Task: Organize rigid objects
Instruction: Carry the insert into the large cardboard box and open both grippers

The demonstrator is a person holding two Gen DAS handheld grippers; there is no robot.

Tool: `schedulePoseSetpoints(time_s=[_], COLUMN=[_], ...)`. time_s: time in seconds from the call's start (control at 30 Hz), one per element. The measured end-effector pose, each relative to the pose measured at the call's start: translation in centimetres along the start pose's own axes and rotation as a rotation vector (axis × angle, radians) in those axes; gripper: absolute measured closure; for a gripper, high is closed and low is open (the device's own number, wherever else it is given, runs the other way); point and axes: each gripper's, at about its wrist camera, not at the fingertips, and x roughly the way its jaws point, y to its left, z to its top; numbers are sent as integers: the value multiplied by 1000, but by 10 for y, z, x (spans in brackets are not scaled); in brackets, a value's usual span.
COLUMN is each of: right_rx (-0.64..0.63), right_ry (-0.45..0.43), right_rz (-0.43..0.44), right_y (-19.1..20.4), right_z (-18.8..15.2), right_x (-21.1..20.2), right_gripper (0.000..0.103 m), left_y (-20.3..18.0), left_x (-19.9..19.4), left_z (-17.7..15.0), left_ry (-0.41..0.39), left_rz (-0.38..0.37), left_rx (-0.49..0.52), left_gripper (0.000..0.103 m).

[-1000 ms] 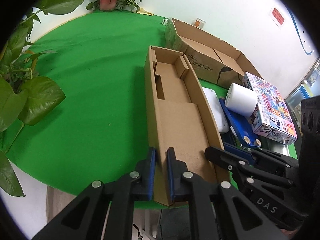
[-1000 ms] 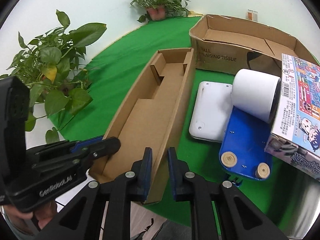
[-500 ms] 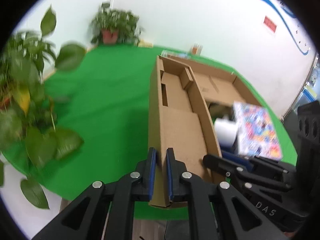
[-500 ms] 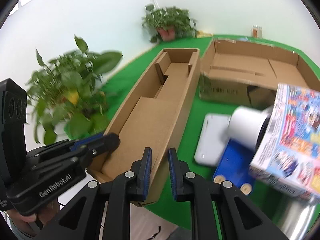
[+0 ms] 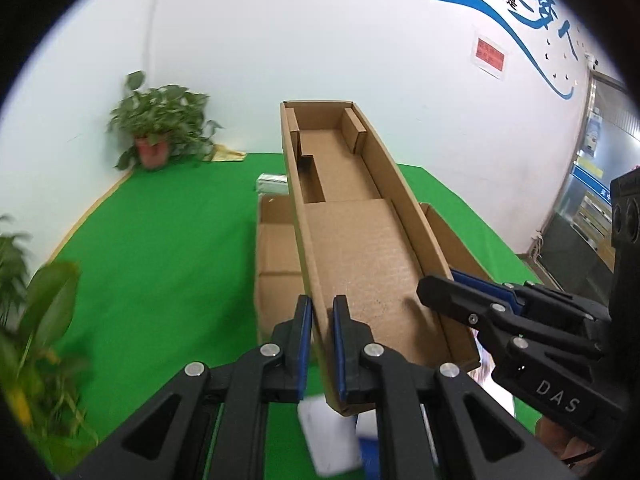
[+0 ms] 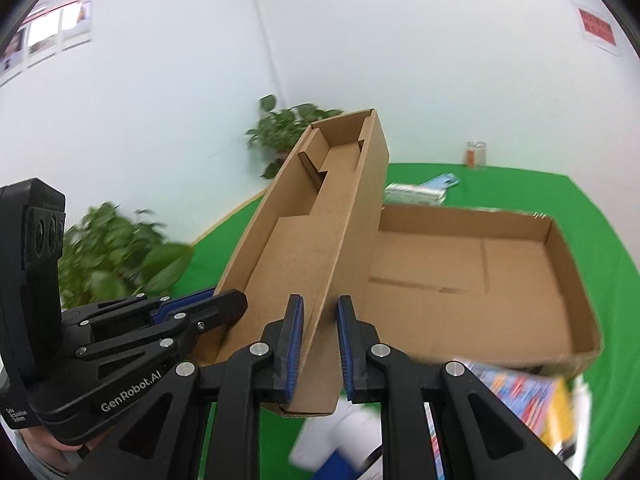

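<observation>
A long narrow open cardboard box (image 5: 352,240) (image 6: 304,248) is lifted off the green table, its far end tilted up. My left gripper (image 5: 319,344) is shut on the box's left wall at the near end. My right gripper (image 6: 318,344) is shut on its right wall; it also shows in the left wrist view (image 5: 472,300). The left gripper shows in the right wrist view (image 6: 192,312). A wide open cardboard box (image 6: 480,280) (image 5: 276,256) lies below and behind the lifted box.
Potted plants stand at the far corner (image 5: 160,132) and near left (image 6: 112,252). A colourful printed box (image 6: 516,396), a white roll (image 6: 356,428), a white flat object (image 5: 332,436) and a blue item (image 6: 340,466) lie beneath. A jar (image 6: 475,153) stands at the back edge.
Both grippers have raised the long box off the table and carried it towards the wide box. The items on the table have dropped low in both views.
</observation>
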Motion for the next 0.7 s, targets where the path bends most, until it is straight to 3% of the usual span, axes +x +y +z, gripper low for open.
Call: schedulePoseSetpoints(time_s=[0.13,0.37,0.7], right_rx=[11,51,166], right_ry=[17,99,322], right_rz=[-35,-31,23], right_y=[-28,-66,-103], right_z=[38,82,63], right_x=[20,88,201], right_gripper=[88,88,88], left_y=[2,12,28], left_x=[37,87,160], left_z=[32,48,23], left_ry=[20,83,254], left_rz=[-22,-13,55], left_rx=[8,-11,-10], left_gripper=[93,93,93])
